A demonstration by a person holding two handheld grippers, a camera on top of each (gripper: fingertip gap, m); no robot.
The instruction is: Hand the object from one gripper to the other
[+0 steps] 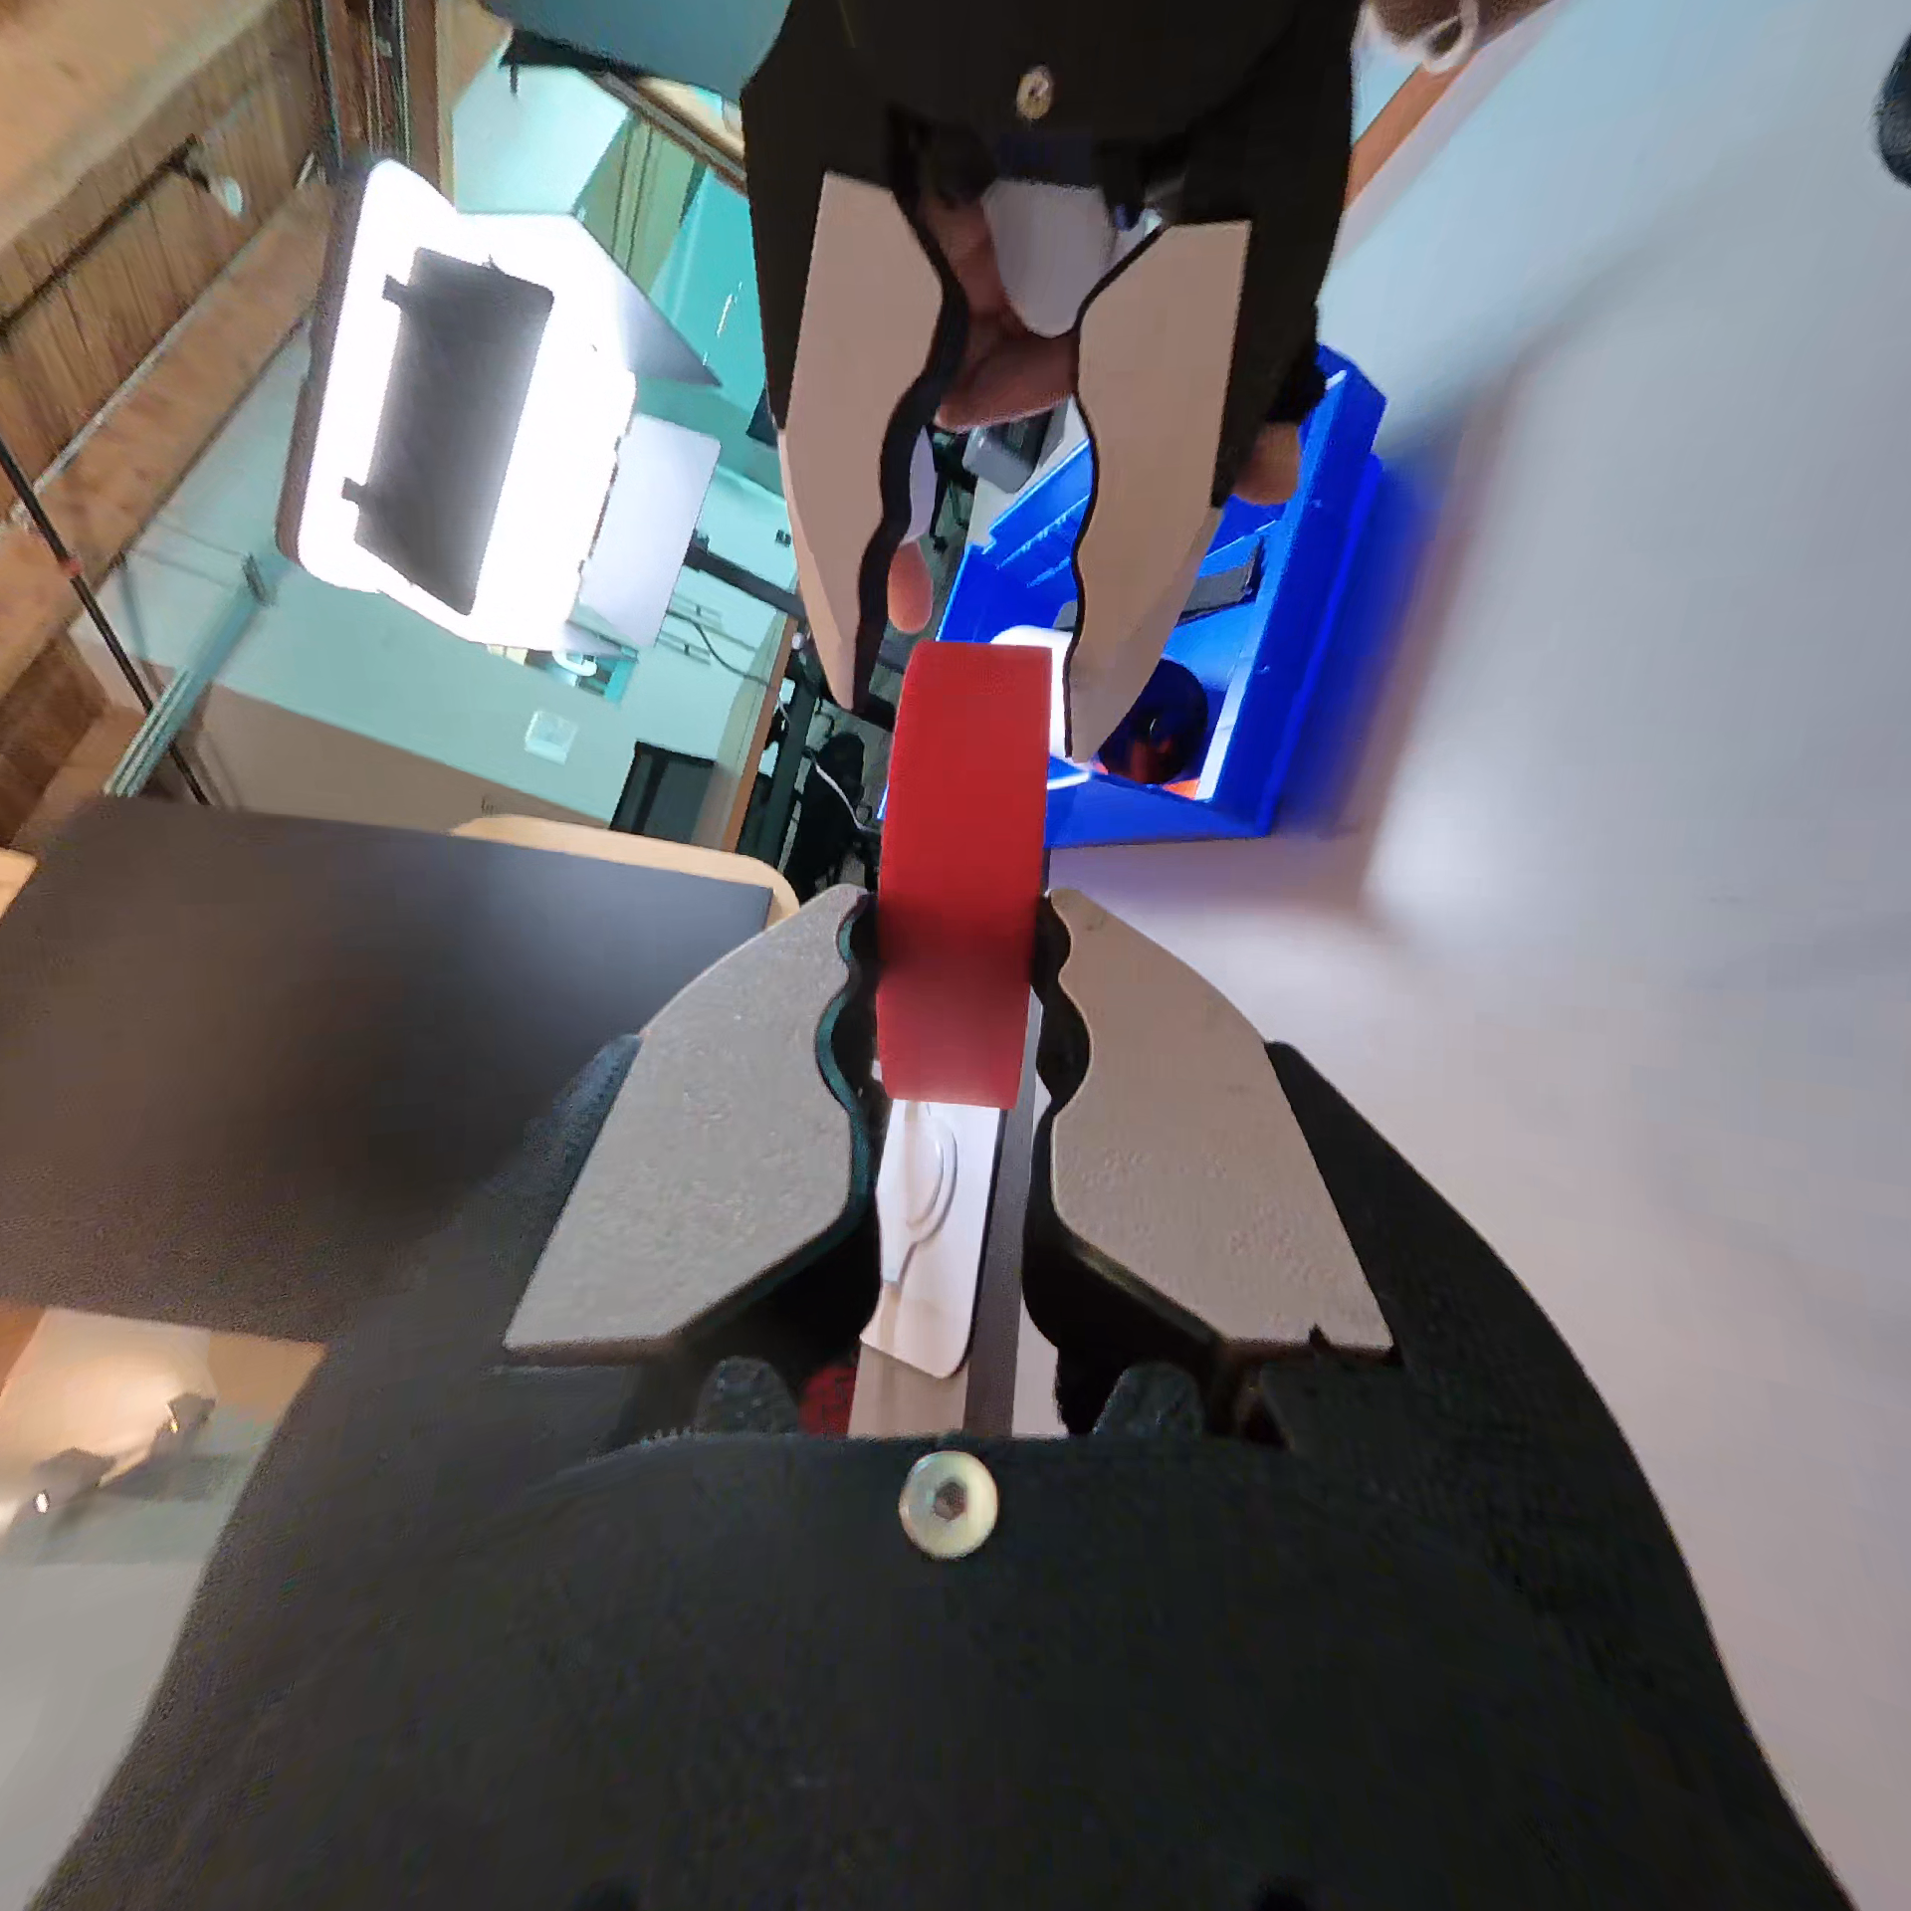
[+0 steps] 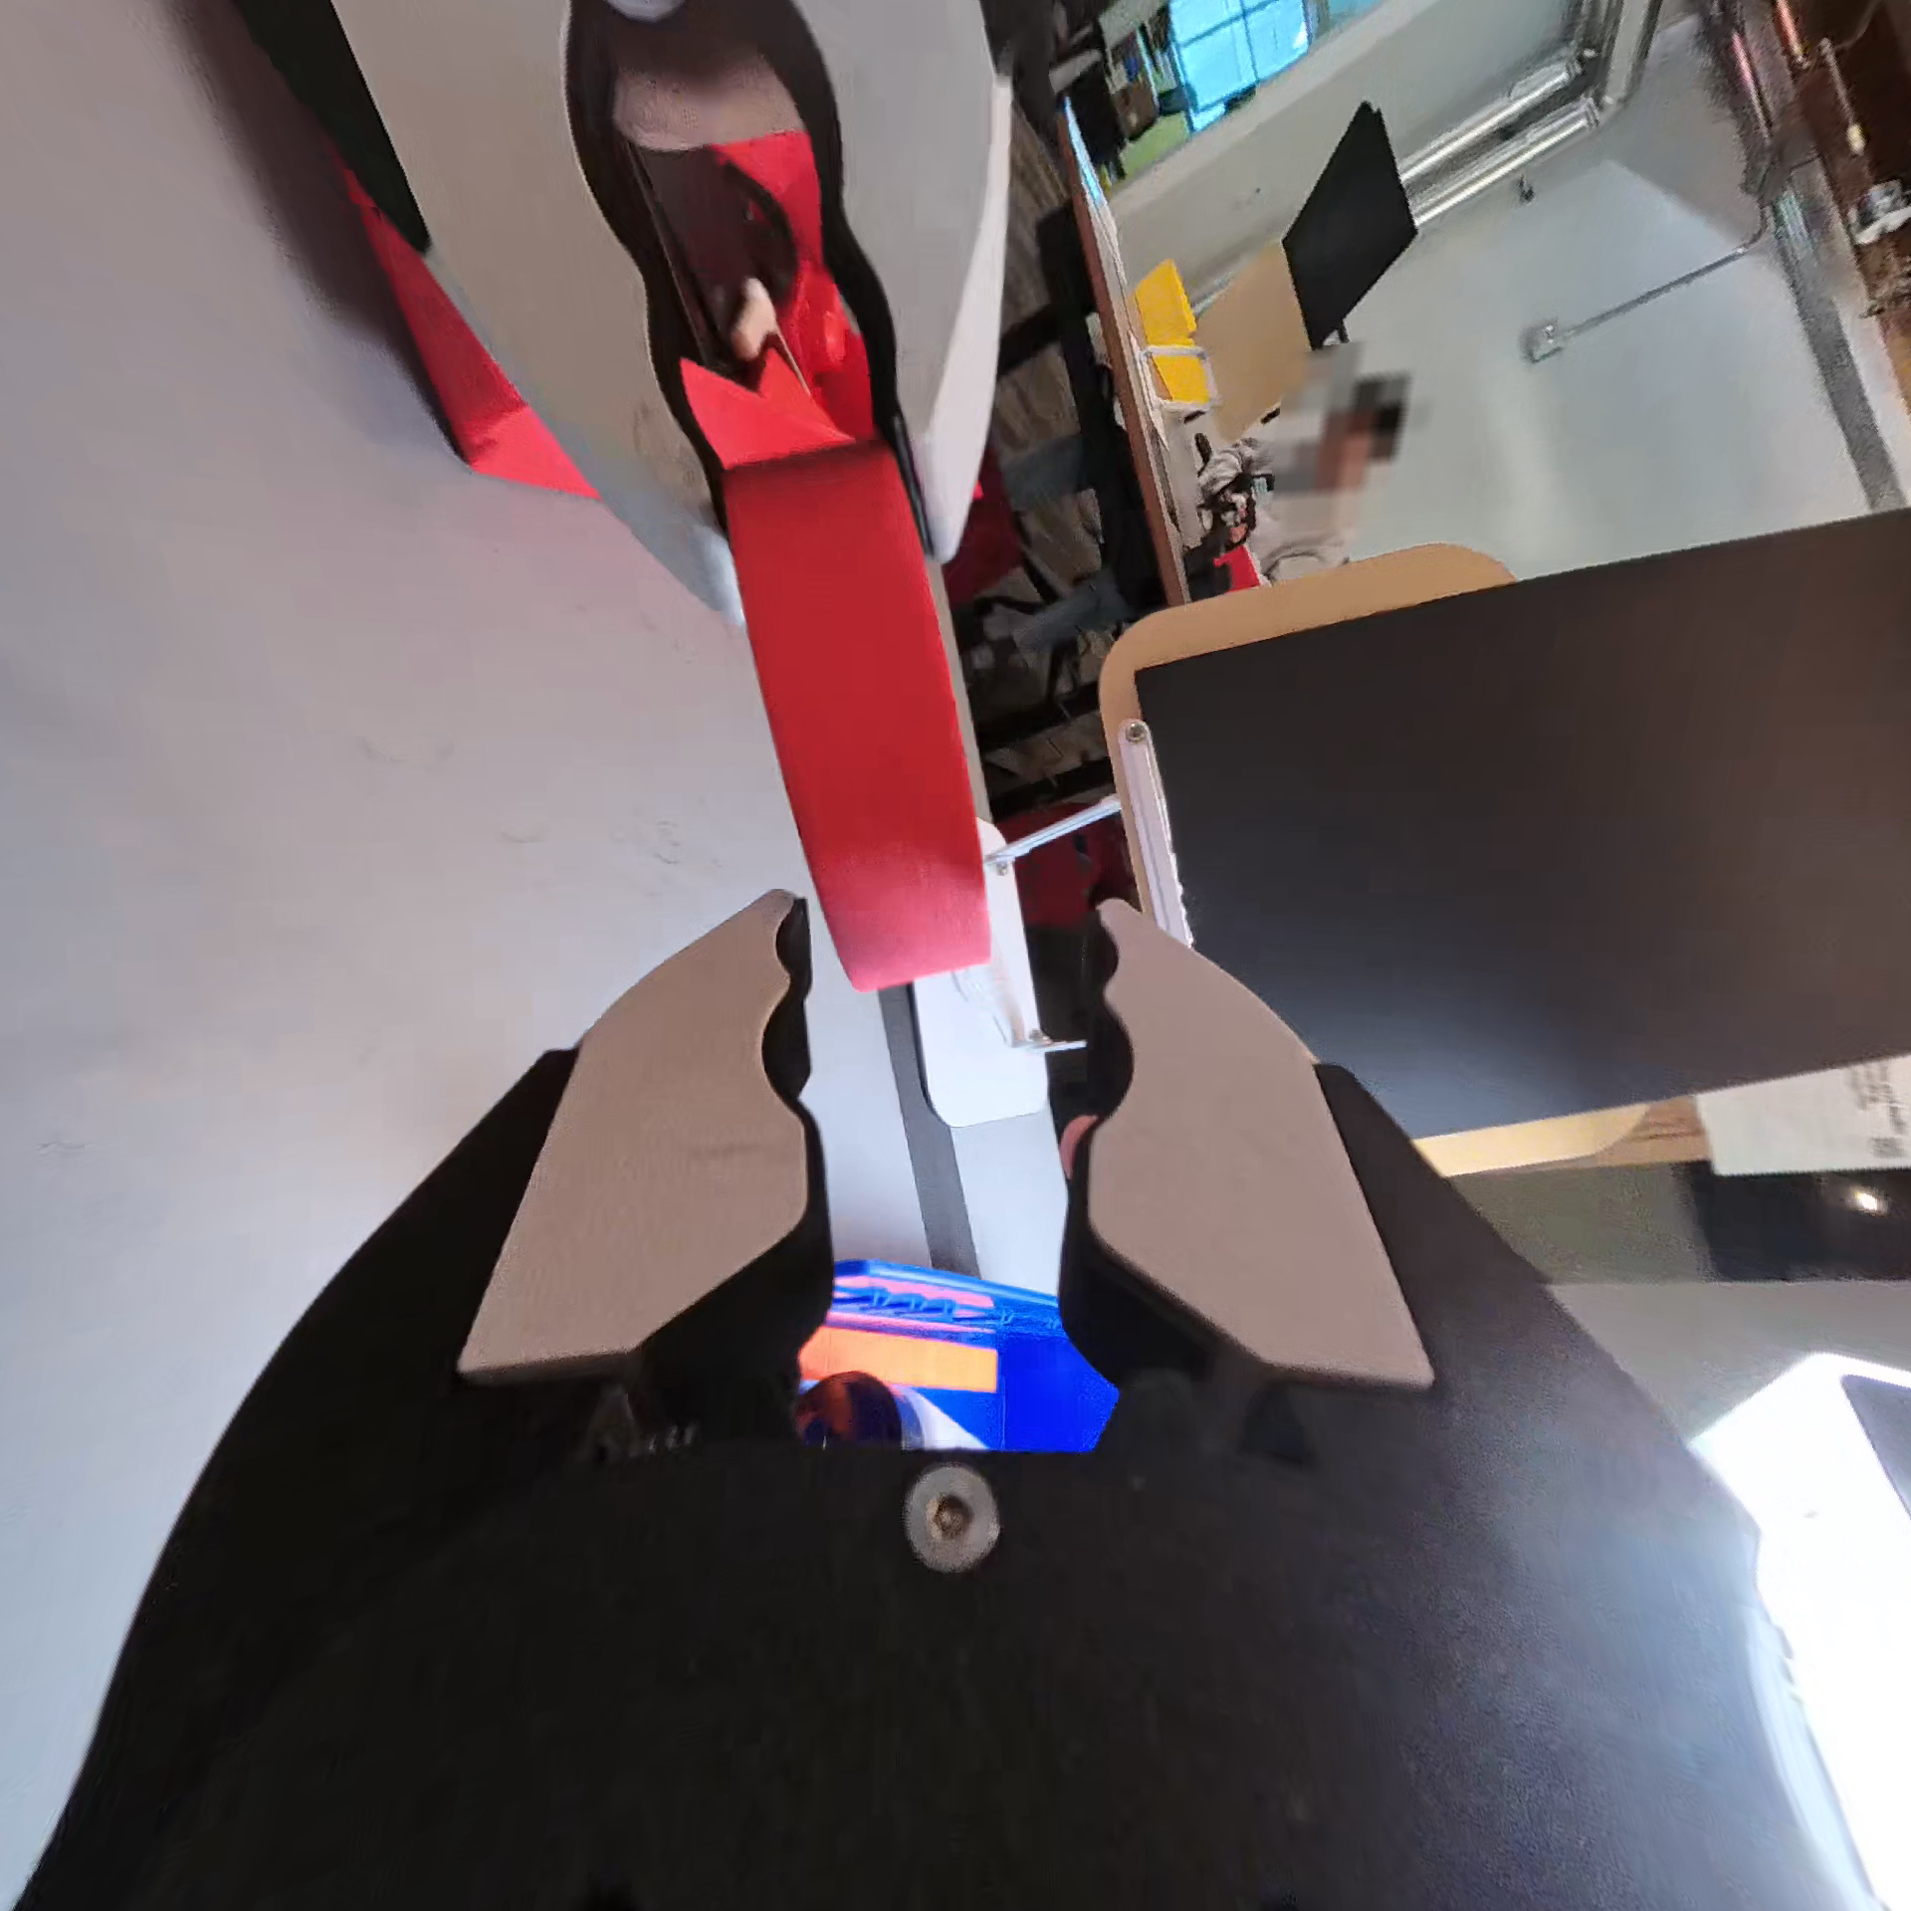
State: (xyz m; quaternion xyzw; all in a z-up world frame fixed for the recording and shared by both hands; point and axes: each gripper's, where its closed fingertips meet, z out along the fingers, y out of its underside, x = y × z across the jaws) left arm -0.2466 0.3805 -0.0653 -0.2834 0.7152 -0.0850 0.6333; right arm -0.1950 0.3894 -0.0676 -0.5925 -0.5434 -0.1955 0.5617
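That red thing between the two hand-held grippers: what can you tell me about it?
The red object looks like a flat, matte red band or roll seen edge-on, smooth and rounded at its ends. The left hand-held gripper is shut on one end, its fingers pressing both faces. The other end reaches between the fingertips of the right hand-held gripper, which is open and does not seem to touch it. It is held in the air above a pale table.

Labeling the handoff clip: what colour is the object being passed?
Red; clearest in the left wrist view.

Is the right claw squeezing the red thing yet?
No, the right claw is open, its fingers apart from the red object.
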